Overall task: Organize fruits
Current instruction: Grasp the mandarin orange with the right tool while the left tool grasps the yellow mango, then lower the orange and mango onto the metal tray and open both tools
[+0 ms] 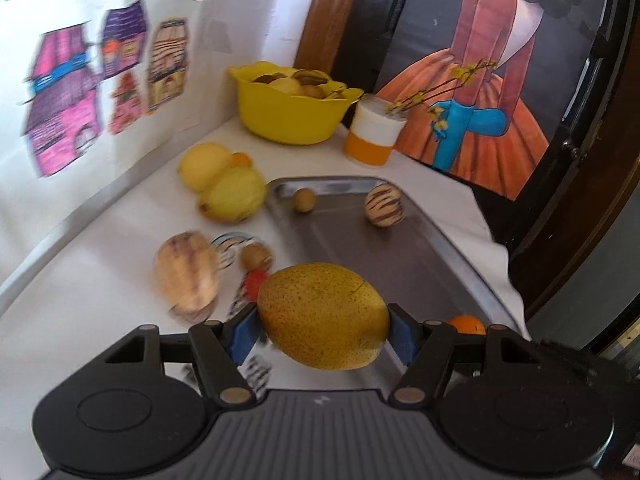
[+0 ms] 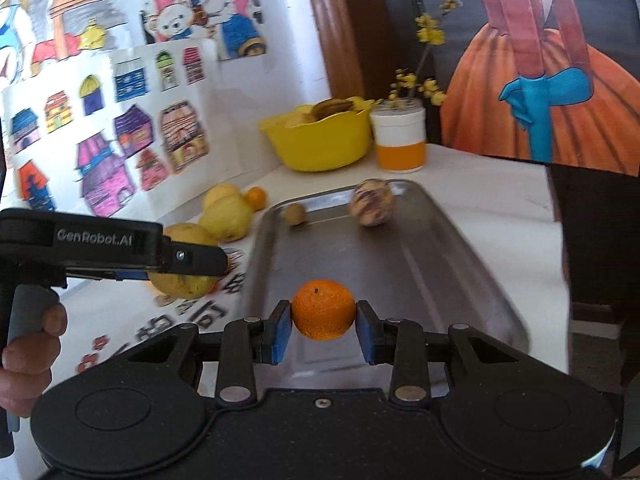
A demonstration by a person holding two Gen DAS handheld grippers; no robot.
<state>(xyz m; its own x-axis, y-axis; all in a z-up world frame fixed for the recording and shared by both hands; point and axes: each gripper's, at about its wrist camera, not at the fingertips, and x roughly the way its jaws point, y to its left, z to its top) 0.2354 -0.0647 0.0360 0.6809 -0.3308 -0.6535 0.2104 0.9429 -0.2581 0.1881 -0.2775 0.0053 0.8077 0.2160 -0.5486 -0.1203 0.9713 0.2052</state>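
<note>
Two fruits are in hand at once. Left gripper is clamped across the long axis of a speckled yellow pear, its blue pads pressing the two ends; the pear hangs between the fingers over the near left edge of the tray. It looks fairly heavy and firm, with smooth skin that could bruise or twist out, so a hold across the broad middle would probably sit steadier than this end-to-end one.

Right gripper is closed on an orange, pads at its widest girth, held just over the tray's near end. The orange looks light, round and slightly yielding, with a pebbled rind that should grip well; a squeeze at the equator suits it.

On the tray's far end lie a striped melon and a small brown fruit, apart from each other. More fruit waits on the cloth to the left, beside the tray, and a yellow bowl stands behind.
</note>
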